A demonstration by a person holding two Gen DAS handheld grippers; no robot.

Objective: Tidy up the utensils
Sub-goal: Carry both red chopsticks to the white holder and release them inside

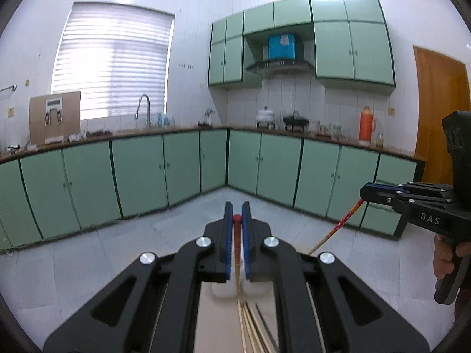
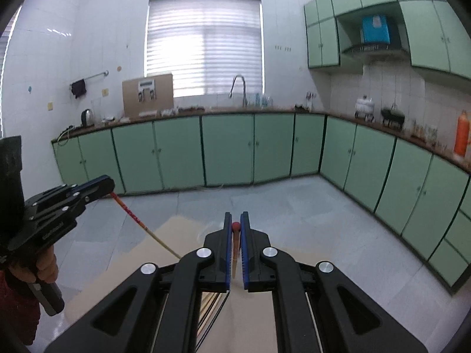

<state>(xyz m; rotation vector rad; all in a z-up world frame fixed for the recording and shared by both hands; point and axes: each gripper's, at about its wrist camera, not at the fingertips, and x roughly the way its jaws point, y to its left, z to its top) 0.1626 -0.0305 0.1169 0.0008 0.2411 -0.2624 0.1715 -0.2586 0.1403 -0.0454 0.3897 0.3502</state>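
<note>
Now holding one red-topped chopstick [image 1: 236, 244] in the left gripper [image 1: 236, 220], squeezed narrow around it. Same on the right gripper [image 2: 236, 229]: pinched tight on another chopstick [image 2: 235, 250]. Both lifted high, likely to keep the sticks apart. More loose sticks [image 1: 253, 326] just below the left fingers. Lots of open floor [image 2: 279, 203] ahead; cabinets [image 2: 229, 147] well apart.

Home kitchen, pale green cabinet doors [image 1: 138, 173] running under an L-shaped brown countertop [image 1: 182, 131], curved steel faucet [image 1: 144, 108] standing below a blinded window [image 1: 114, 58], orange thermos flask [image 1: 366, 123] sitting by the counter's right end.
</note>
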